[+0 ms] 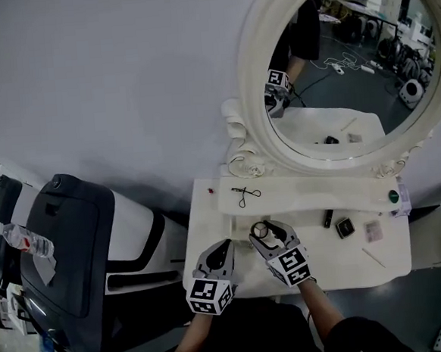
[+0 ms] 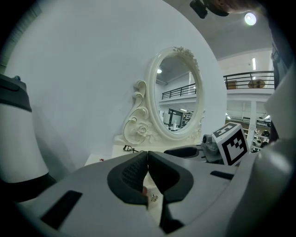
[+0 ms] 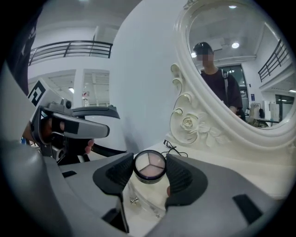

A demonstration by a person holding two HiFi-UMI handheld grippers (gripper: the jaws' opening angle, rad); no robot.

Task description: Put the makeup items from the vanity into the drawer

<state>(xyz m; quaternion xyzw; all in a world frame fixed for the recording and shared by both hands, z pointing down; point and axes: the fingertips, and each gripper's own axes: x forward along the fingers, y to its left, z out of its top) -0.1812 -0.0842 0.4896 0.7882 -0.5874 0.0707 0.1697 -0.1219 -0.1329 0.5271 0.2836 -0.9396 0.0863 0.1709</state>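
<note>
My right gripper (image 1: 269,233) is shut on a round eyeshadow compact (image 1: 260,230) above the front of the white vanity top (image 1: 311,267). In the right gripper view the compact (image 3: 149,166) stands on edge between the two pads, showing three pale shades. My left gripper (image 1: 223,247) hovers just left of it at the vanity's front left, jaws shut and empty (image 2: 147,163). On the top lie a black eyelash curler (image 1: 245,194), a black lipstick (image 1: 328,218), a square black compact (image 1: 345,227), a pink palette (image 1: 373,231) and a thin stick (image 1: 373,257).
An oval mirror (image 1: 348,63) in a carved white frame rises behind a raised shelf (image 1: 306,199) with a green-topped item (image 1: 394,196) at its right end. A dark and white machine (image 1: 75,259) stands left of the vanity. A small glittering knob (image 3: 134,200) shows below the right jaws.
</note>
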